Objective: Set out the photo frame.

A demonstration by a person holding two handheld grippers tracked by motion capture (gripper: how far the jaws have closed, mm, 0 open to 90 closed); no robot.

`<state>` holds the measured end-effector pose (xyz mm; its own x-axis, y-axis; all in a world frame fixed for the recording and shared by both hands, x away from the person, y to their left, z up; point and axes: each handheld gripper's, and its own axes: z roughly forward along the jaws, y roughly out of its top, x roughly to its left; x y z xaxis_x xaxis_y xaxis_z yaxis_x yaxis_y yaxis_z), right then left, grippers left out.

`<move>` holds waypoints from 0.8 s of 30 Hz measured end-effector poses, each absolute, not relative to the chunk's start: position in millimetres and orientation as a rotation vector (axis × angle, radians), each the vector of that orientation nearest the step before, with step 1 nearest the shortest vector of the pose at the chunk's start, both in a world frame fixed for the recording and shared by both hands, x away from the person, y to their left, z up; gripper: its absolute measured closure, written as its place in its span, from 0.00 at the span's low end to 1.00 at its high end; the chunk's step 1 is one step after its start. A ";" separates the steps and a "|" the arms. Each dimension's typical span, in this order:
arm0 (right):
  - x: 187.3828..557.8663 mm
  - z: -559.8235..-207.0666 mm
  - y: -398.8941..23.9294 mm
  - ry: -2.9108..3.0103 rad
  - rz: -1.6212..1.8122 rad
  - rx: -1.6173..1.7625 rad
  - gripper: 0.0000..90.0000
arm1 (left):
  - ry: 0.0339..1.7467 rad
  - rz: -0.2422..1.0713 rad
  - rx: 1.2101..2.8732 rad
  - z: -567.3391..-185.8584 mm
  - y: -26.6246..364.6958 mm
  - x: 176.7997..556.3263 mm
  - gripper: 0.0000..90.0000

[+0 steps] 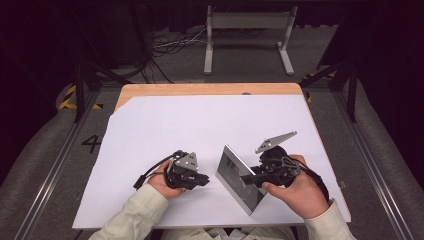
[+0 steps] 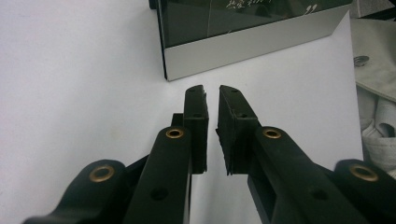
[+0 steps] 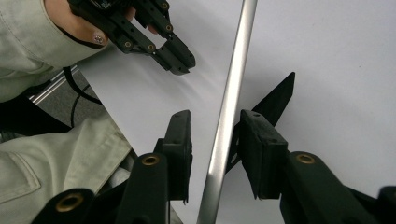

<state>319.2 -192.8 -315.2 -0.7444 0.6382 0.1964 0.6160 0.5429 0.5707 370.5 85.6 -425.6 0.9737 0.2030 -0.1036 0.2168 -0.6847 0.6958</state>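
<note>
Silver metal picture frame with dark glass stands tilted near the white sheet's front edge. Right gripper straddles its top rim, 2 pads not yet touching. Left gripper just beside, nearly closed, empty. Risk: off-centre pinch tips the frame flat.

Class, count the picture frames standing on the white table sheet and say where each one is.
1: the picture frame stands near the table's front edge, between the left gripper and right gripper, its edge between the right one's jaws.
</note>
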 end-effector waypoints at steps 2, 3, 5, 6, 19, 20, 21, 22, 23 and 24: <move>319.1 -315.1 -192.6 2.726 0.975 1.106 0.75 | 0.292 -0.024 2.342 -425.6 85.6 370.6 0.91; 319.1 -315.0 -192.6 2.727 0.968 1.102 0.76 | 0.292 -0.024 2.342 -425.6 85.6 370.6 0.91; 318.9 -315.4 -191.8 2.729 0.953 1.100 0.79 | 0.291 -0.025 2.341 -425.5 85.6 370.6 0.91; 319.0 -315.5 -191.5 2.730 0.950 1.098 0.80 | 0.291 -0.025 2.341 -425.5 85.6 370.6 0.91; 317.4 -312.9 -188.7 2.709 0.892 1.133 0.88 | 0.292 -0.029 2.338 -425.3 85.9 370.4 0.91; 317.4 -312.9 -188.7 2.709 0.892 1.133 0.88 | 0.292 -0.029 2.338 -425.3 85.9 370.4 0.91; 317.5 -312.6 -189.1 2.706 0.888 1.134 0.89 | 0.293 -0.029 2.338 -425.2 86.1 370.4 0.91; 317.5 -312.1 -189.9 2.699 0.880 1.137 0.91 | 0.295 -0.032 2.337 -425.3 86.2 370.4 0.91; 318.1 -311.8 -191.5 2.689 0.875 1.141 0.92 | 0.295 -0.031 2.338 -425.2 86.4 370.5 0.91; 318.6 -311.8 -192.6 2.691 0.881 1.147 0.92 | 0.296 -0.031 2.337 -425.2 86.5 370.6 0.91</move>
